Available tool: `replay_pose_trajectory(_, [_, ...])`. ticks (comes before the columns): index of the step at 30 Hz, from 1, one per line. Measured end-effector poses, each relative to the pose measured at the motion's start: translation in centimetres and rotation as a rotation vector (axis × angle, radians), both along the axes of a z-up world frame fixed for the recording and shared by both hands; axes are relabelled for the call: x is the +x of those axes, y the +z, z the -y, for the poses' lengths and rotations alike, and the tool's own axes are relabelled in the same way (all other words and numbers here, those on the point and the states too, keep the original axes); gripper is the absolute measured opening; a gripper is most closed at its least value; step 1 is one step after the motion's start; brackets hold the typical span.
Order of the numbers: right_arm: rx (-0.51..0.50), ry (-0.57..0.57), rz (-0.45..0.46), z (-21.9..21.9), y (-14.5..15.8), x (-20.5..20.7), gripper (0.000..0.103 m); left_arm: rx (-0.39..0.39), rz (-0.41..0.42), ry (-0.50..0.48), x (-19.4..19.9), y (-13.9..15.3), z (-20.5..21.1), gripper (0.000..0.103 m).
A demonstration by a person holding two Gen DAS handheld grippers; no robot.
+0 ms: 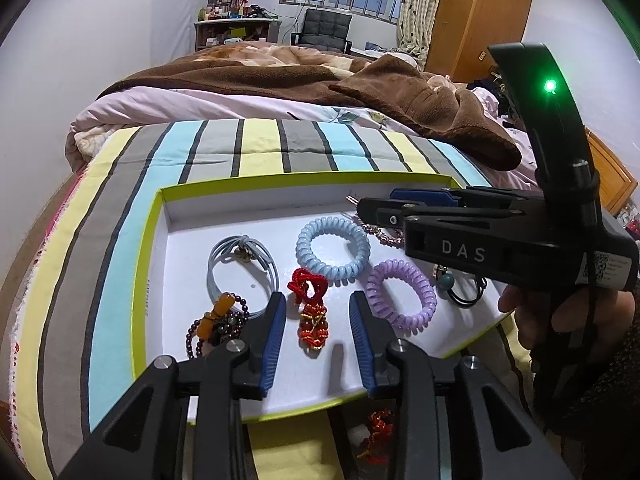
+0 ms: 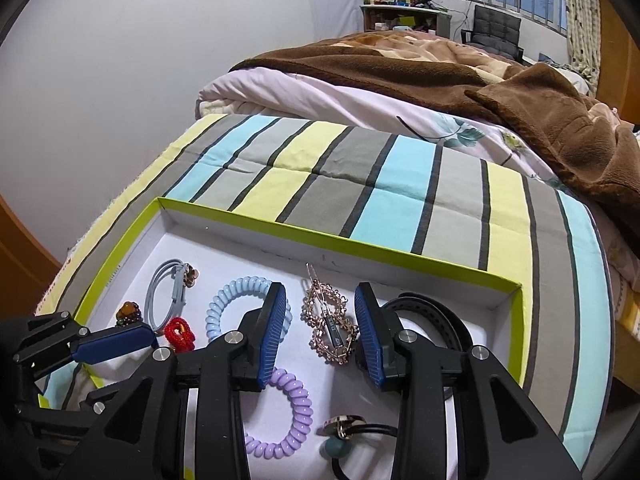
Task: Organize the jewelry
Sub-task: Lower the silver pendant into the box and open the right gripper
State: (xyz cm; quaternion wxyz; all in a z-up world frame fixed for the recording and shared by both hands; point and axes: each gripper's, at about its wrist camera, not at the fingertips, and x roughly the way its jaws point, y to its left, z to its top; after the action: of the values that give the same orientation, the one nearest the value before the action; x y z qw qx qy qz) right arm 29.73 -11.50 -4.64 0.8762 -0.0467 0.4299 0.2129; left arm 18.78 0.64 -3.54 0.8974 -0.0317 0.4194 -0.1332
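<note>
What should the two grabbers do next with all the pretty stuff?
Probably lift both away. The left gripper stands open around the red beaded knot charm, the right gripper open around the gold rhinestone hair clip; both already lie in the white green-edged tray.

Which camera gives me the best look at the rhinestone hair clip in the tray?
The right wrist view: the rhinestone hair clip lies whole between the open right tongs. In the left wrist view only its edge peeks from behind the right tongs.
</note>
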Motion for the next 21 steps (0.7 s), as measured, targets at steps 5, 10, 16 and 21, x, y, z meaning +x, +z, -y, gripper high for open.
replay_pose_trajectory(5, [0.016, 0.0, 0.016, 0.2, 0.8, -1.0, 0.037, -0.009, 0.013, 0.002, -0.9, 0.6, -0.1, 0.038])
replay_pose_trajectory(10, [0.041, -0.011, 0.034, 0.9, 1.9, -2.9, 0.037, -0.026, 0.03, 0.018, -2.4, 1.5, -0.8, 0.041])
replay_pose_trajectory(16, [0.064, -0.016, 0.071, 1.7, 3.4, -5.8, 0.037, -0.042, 0.06, 0.036, -4.8, 2.5, -1.5, 0.043])
replay_pose_trajectory(21, [0.087, -0.038, 0.09, 2.9, 4.0, -8.4, 0.037, -0.058, 0.077, 0.055, -6.8, 2.9, -2.1, 0.044])
